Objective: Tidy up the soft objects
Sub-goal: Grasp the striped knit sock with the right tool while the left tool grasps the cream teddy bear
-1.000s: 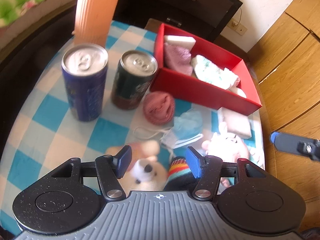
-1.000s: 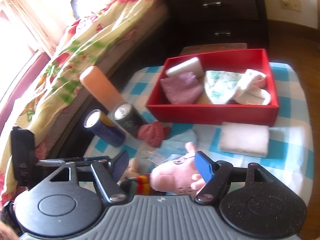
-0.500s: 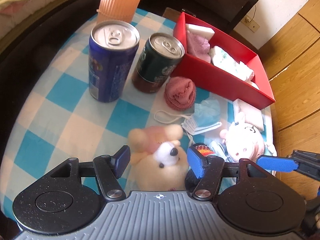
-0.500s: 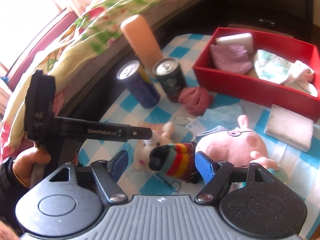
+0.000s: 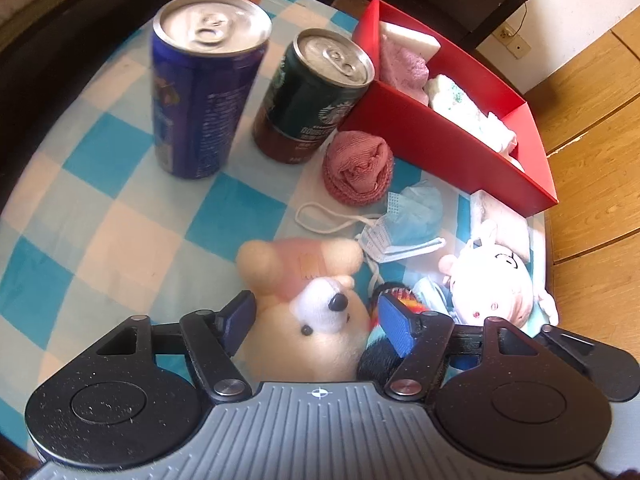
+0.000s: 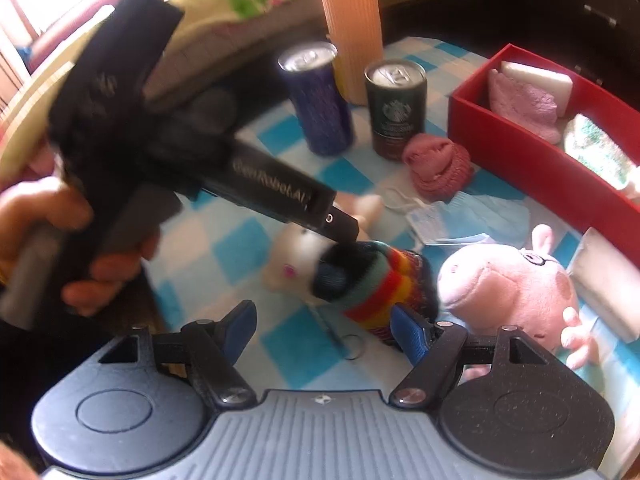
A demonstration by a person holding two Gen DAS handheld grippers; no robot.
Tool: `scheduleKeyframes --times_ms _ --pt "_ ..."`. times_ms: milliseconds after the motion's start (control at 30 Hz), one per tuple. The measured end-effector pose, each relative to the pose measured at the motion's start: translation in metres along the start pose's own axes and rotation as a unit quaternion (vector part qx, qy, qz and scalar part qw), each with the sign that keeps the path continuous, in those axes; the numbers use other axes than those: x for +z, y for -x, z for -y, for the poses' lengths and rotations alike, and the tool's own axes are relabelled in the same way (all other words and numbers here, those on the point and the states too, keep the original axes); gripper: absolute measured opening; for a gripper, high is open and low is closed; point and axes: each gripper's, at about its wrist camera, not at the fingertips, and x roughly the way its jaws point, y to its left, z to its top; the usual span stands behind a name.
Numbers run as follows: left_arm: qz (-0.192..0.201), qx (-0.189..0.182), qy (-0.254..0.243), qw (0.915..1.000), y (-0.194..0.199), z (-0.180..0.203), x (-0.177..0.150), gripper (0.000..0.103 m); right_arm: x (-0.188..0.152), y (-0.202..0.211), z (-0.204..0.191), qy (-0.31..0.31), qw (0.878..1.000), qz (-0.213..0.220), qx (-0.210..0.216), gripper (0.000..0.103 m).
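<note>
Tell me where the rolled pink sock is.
In the left wrist view, the rolled pink sock lies on the checked cloth, between the dark green can and the blue face mask.

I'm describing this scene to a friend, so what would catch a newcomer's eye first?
Probably the cream plush bear with a pink cap lying between the opening jaws of the left hand-held gripper, untouched by them. Behind it stand a tall blue drink can and a dark green coffee can, beside an open red cardboard box holding folded cloths.
</note>
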Motion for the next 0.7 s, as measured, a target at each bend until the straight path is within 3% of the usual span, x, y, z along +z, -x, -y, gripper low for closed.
scheduleKeyframes --times_ms 367,467,533,700 --pt "-0.022 0.035 -0.041 0.9983 -0.018 0.016 0.001 0.071 -0.002 -0.031 0.003 0.064 0.997 0.011 -0.041 0.052" --pt "-0.02 0.033 -0.04 0.9985 -0.017 0.014 0.001 0.069 0.0 -0.035 0.003 0.058 0.998 0.008 -0.037 0.045" --pt "-0.02 0.032 -0.034 0.9987 -0.015 0.011 0.002 0.069 0.002 -0.036 0.001 0.051 0.998 0.002 -0.03 0.035" --pt "-0.022 0.037 -0.035 0.9984 -0.012 0.006 0.001 0.067 0.004 -0.031 -0.002 0.033 0.999 0.005 -0.016 0.023"
